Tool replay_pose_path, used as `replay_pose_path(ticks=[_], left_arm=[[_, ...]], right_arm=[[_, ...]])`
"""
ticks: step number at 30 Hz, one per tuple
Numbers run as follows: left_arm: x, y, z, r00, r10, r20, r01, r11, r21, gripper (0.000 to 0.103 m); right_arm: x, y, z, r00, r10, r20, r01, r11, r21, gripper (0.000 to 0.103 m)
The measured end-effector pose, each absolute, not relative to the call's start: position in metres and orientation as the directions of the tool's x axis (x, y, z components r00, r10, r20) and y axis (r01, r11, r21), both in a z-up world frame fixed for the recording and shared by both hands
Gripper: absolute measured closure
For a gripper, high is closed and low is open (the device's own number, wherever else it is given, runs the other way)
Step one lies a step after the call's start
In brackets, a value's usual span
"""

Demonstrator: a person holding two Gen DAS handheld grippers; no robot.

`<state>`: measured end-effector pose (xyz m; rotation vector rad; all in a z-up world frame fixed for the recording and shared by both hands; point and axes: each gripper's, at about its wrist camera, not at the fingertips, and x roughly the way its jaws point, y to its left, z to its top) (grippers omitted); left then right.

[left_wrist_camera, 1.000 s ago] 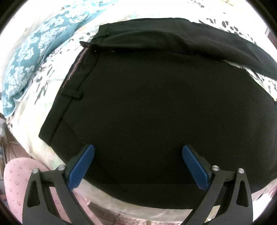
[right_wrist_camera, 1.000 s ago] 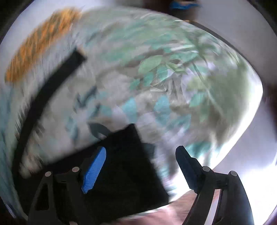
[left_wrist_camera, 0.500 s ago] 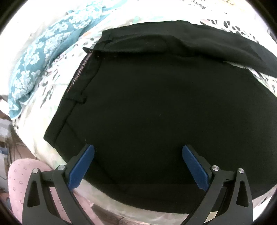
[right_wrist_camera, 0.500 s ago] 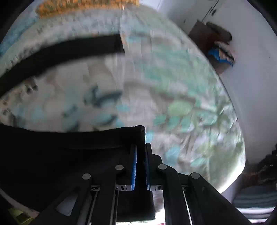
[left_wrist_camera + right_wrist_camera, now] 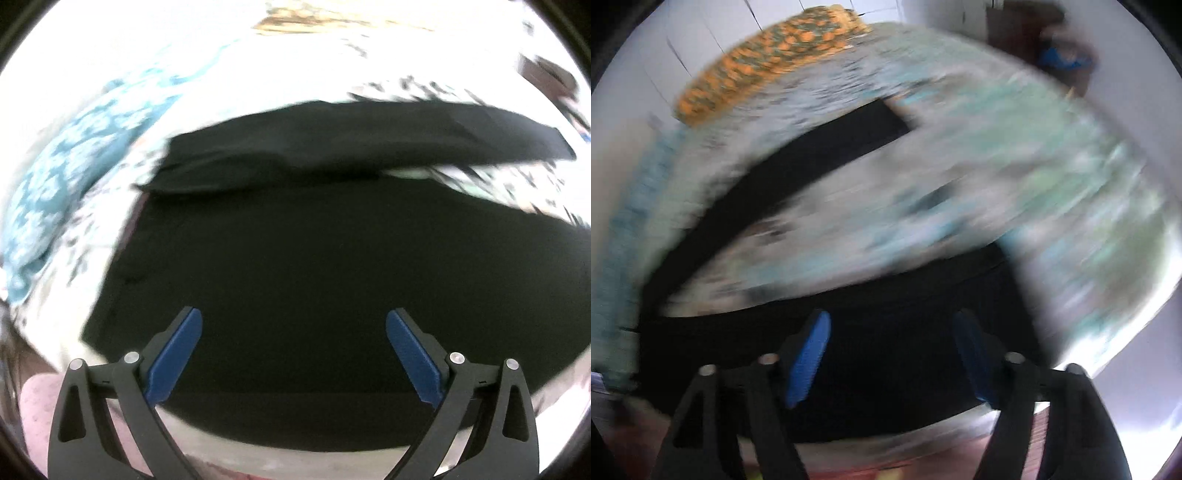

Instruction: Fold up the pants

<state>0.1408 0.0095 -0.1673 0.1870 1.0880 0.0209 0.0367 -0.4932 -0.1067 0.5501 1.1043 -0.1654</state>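
Observation:
Black pants (image 5: 314,258) lie spread on a leaf-print bedsheet (image 5: 92,221). In the left wrist view the waist end fills the middle and one leg (image 5: 406,136) stretches off to the far right. My left gripper (image 5: 293,325) is open and empty over the near part of the pants. In the blurred right wrist view the near leg (image 5: 886,350) lies under my right gripper (image 5: 892,325), which is open and empty. The far leg (image 5: 798,166) runs diagonally across the sheet (image 5: 1015,177).
A teal patterned pillow (image 5: 66,173) lies at the left of the bed. An orange patterned pillow (image 5: 768,51) is at the far end. Pink cloth (image 5: 37,402) shows below the bed's near edge. Dark furniture (image 5: 1060,48) stands by the wall.
My right gripper was shut on the leg end half a second ago; it has let go, opened and swung. My left gripper has pulled back a little, still open.

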Motion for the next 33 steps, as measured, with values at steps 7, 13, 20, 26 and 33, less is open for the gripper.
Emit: replay_pose_path(ticks=[7,13,20,26,33], left_arm=[[0.141,0.025,-0.199,0.318,0.164,-0.934,0.106,0.973,0.207,0.000],[0.144,0.154,-0.204,0.160,0.136,-0.978,-0.382,0.922,0.066,0.000],[0.167,0.150,-0.157,0.362,0.145,-0.921,-0.340,0.940,0.015,0.002],[0.249,0.115,-0.141,0.487,0.261,-0.833,-0.230,0.959,0.165,0.001],[0.266,0.193,-0.210,0.294,0.286,-0.912,-0.494,0.862,0.111,0.000]], right_arm=[[0.024,-0.391,-0.170,0.410,0.267,-0.872,0.381,0.819,0.430,0.028],[0.034,-0.360,-0.155,0.403,0.195,-0.894,0.271,0.908,0.320,0.027],[0.042,-0.329,-0.174,0.348,0.170,-0.922,0.204,0.946,0.251,0.023],[0.040,-0.319,-0.179,0.347,0.160,-0.924,0.136,0.966,0.218,0.008],[0.042,-0.303,-0.186,0.327,0.114,-0.938,0.085,0.985,0.149,0.000]])
